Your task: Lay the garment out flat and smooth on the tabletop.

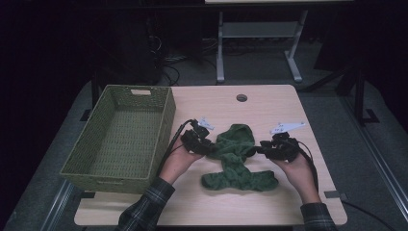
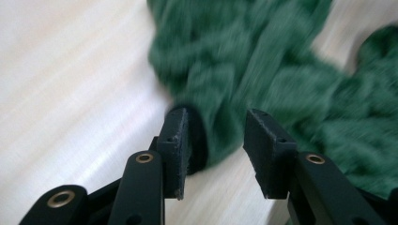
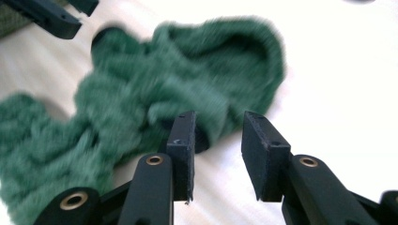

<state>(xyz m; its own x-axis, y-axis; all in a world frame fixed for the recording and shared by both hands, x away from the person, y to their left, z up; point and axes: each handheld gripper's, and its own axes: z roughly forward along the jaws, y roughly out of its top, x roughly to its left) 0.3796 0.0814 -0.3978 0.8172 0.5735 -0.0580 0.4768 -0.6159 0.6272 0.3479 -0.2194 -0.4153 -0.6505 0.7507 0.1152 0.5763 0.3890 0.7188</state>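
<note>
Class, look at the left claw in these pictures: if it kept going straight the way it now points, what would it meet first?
Most likely the green knitted cloth. The left claw points right at it, jaws apart, with a fold of the cloth reaching between them; whether the pads touch it is unclear through the blur.

A light wooden table (image 1: 269, 103) carries a green woven basket (image 1: 126, 134) and a crumpled green cloth (image 1: 236, 159).
</note>
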